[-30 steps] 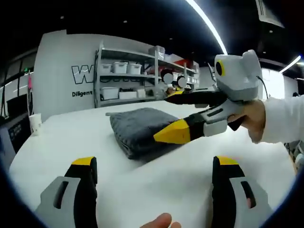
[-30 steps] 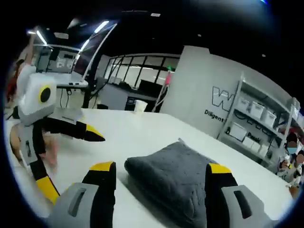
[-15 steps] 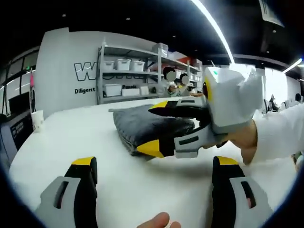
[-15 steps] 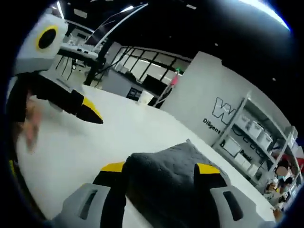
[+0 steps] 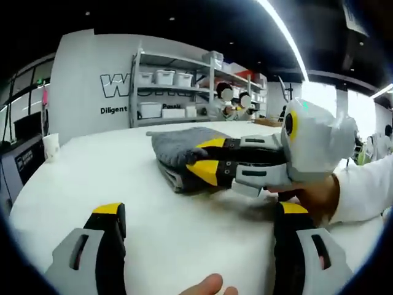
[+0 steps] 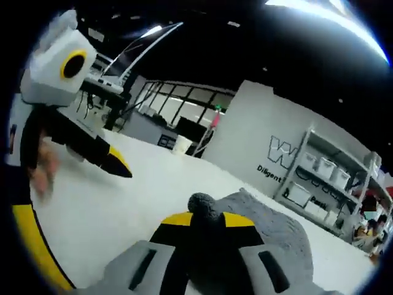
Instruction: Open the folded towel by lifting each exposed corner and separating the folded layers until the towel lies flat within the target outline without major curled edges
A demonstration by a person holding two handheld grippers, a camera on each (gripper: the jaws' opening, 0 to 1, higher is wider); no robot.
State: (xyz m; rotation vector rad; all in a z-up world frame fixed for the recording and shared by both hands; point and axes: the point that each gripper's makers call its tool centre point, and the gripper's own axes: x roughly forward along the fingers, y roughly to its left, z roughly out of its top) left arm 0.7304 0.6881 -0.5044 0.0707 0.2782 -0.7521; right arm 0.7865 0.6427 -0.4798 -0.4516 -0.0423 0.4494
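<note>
Ahead of both grippers, a white worktop (image 5: 86, 184) carries the folded grey towel (image 5: 178, 144). Beyond it stands a shelving rack (image 5: 172, 86). The right gripper (image 6: 206, 220) has its jaws closed, pinching the towel's near corner, while the left gripper (image 5: 199, 215) hovers with jaws spread wide, well short of the towel.

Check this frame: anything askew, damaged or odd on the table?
Nothing stands out. The grey towel lies folded on the white table, with the right gripper shut on a pinched tuft at its near edge, as the task needs.
</note>
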